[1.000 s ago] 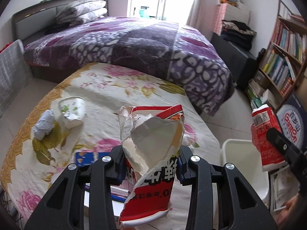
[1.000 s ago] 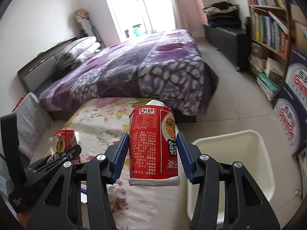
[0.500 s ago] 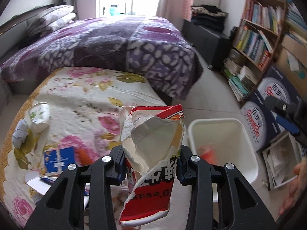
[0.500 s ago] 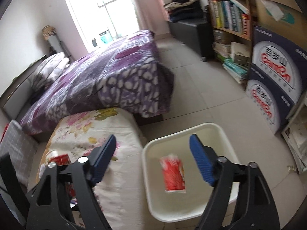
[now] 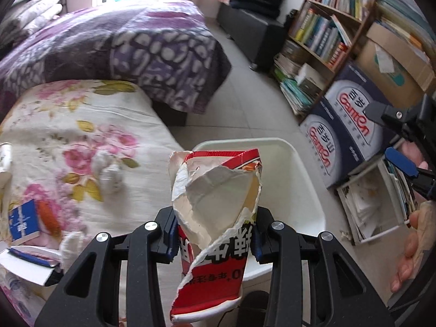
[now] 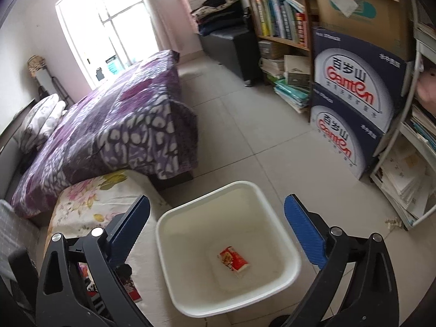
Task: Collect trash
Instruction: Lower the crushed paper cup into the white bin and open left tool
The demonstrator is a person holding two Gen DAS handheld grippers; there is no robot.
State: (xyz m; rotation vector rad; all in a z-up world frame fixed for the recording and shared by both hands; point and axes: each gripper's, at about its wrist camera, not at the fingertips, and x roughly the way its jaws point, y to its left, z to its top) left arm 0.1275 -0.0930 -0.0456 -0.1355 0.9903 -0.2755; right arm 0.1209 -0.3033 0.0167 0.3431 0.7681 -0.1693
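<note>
My left gripper (image 5: 214, 241) is shut on a torn red-and-white paper carton (image 5: 215, 218), held upright over the near rim of the white trash bin (image 5: 299, 179). In the right wrist view my right gripper (image 6: 216, 212) hangs above the white trash bin (image 6: 280, 234) with its jaws opening wide and nothing between them. A red carton (image 6: 233, 258) lies on the bin's floor. Crumpled white tissue (image 5: 109, 174) rests on the floral-covered table (image 5: 68, 136). The right gripper (image 5: 403, 147) also shows at the right edge of the left wrist view.
A blue booklet (image 5: 23, 223) and papers lie at the table's near left. A purple-quilted bed (image 6: 109, 136) stands behind. Stacked blue water boxes (image 6: 351, 103), a bookshelf (image 6: 280, 13) and a low paper rack (image 6: 403, 174) line the right side; tiled floor lies between.
The right gripper opened and let the red carton drop into the bin. Both grippers swung rightward from the table to the bin; the left keeps its torn carton.
</note>
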